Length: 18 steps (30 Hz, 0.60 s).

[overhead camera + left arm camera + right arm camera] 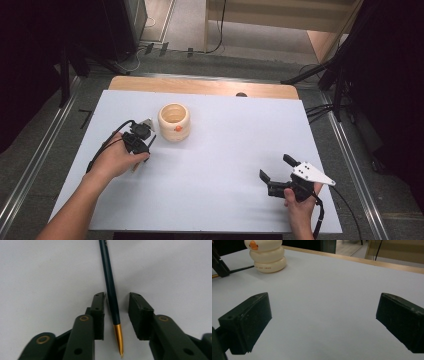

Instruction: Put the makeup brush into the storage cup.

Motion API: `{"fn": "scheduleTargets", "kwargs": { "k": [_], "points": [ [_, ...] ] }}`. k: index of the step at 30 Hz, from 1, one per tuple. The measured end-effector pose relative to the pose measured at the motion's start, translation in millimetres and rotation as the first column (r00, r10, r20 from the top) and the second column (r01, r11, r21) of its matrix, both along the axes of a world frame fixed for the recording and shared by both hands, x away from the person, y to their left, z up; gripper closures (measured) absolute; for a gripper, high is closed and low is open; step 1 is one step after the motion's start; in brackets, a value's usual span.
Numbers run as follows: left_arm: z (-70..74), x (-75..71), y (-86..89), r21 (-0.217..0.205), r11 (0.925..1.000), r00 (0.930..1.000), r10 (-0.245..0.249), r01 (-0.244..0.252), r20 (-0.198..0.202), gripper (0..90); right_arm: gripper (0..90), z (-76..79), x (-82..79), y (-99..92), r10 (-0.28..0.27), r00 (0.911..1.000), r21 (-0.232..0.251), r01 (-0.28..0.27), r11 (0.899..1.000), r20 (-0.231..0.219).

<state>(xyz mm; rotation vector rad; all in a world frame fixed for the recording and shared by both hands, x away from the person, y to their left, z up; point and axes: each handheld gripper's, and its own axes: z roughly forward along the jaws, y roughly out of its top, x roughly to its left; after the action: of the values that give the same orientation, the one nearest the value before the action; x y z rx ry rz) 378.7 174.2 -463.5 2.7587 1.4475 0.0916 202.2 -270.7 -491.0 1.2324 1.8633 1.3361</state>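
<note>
black jaws of the right gripper (272, 181) stand wide apart over bare white table (225, 165), nearest the person and well clear of everything. farther out, the left gripper (116, 315) hangs open astride a dark pencil (110, 287) lying flat, its long axis running straight between the jaws, gold end rearward. beyond sits the cream pot (174, 121). the left hand is plainly nearer.

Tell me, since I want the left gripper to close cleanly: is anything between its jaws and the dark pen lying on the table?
Nothing visible is. In the left gripper view the pen lies between the open jaws of the left gripper, close to one of them, with bare table around it.
</note>
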Motion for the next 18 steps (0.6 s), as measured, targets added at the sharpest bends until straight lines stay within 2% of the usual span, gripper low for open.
{"fn": "scheduleTargets", "kwargs": {
  "k": [4, 7, 12, 18],
  "points": [
    [0.0, 3.0, 0.1, 0.013, 0.9998, 0.9998, -0.016, 0.016, -0.014, 85.0, 0.5, -1.0, 0.2, 1.5, 0.006, 1.0000, -0.001, -0.006, 1.000, -0.005],
    [0.3, 3.1, 0.7, 0.011, 0.9997, 0.9997, -0.020, 0.021, -0.016, 85.5, 0.5, -1.0, 0.2, 2.9, 0.009, 1.0000, -0.005, -0.009, 1.000, -0.002],
    [0.7, 1.8, 5.7, -0.024, 0.9997, 0.9999, -0.010, 0.010, -0.008, 85.6, 0.5, -1.7, 0.5, 3.4, 0.010, 0.9999, 0.002, -0.010, 1.000, -0.009],
    [2.1, -3.5, 11.1, -0.040, 0.9991, 0.9999, -0.012, 0.013, 0.007, 85.7, 0.5, -2.0, 1.2, 2.5, 0.010, 0.9999, 0.000, -0.010, 1.000, -0.005]
  ]
}}
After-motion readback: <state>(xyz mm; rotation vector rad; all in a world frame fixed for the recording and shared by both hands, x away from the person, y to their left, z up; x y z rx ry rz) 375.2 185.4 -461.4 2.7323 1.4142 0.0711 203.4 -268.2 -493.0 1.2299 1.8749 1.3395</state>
